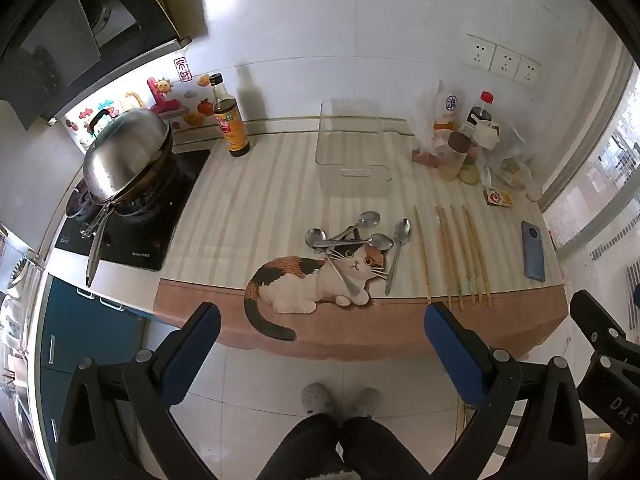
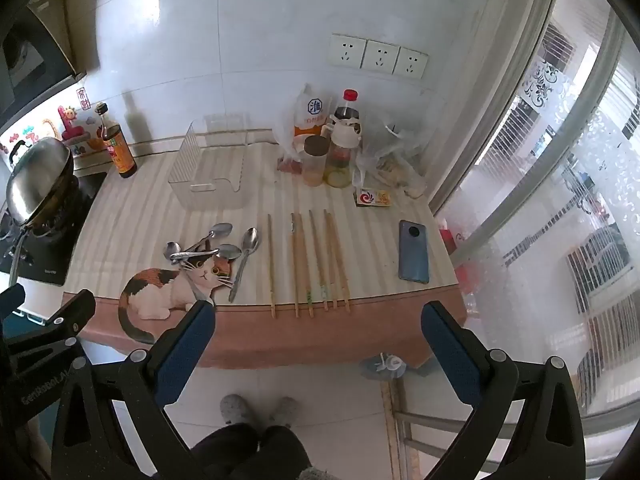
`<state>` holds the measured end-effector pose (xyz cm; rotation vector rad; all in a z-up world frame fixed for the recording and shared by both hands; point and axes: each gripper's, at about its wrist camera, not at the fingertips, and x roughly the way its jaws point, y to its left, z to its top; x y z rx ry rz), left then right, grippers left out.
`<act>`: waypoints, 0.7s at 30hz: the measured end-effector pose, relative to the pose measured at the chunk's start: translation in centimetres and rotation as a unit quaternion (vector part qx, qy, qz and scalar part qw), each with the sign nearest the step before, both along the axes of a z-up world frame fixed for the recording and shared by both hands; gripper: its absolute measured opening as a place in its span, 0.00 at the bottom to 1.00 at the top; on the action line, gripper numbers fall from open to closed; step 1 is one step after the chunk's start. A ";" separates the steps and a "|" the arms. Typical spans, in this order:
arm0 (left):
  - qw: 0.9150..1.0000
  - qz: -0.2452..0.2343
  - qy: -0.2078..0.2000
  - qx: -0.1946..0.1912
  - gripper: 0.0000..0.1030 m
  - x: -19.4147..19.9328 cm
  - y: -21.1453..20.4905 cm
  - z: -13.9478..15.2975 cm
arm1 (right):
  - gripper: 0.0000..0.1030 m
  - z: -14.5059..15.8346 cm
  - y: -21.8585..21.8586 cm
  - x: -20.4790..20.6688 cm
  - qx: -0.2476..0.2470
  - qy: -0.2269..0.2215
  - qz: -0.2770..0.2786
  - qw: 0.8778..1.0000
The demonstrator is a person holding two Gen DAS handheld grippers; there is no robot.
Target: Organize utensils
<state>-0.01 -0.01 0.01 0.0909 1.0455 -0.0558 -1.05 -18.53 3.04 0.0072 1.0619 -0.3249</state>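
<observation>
Right wrist view: chopsticks lie ahead between spread, empty fingers, long axis toward clear bin. Left gripper likewise wide, empty, facing spoons.

Spoons beside chopsticks, before clear bin.

Spoons left of chopsticks, bin behind.

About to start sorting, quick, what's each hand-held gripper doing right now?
Left hand-held gripper: open, holding nothing.
Right hand-held gripper: open, holding nothing.
</observation>
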 end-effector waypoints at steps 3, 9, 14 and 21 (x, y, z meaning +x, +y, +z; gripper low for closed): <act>1.000 -0.001 0.001 0.001 1.00 0.0 -0.1 0.0 | 1.00 0.0 0.1 0.0 -0.007 0.003 0.001 1.000; 1.000 0.002 -0.002 0.000 1.00 0.0 0.0 0.0 | 1.00 0.1 0.0 0.0 -0.001 0.003 -0.001 1.000; 1.000 0.000 -0.001 0.000 1.00 0.0 -0.1 -0.1 | 1.00 0.3 -0.2 0.3 -0.001 0.003 0.000 1.000; 1.000 0.001 -0.003 0.000 1.00 -0.1 -0.1 0.0 | 1.00 0.2 -0.1 0.4 0.000 0.000 0.000 1.000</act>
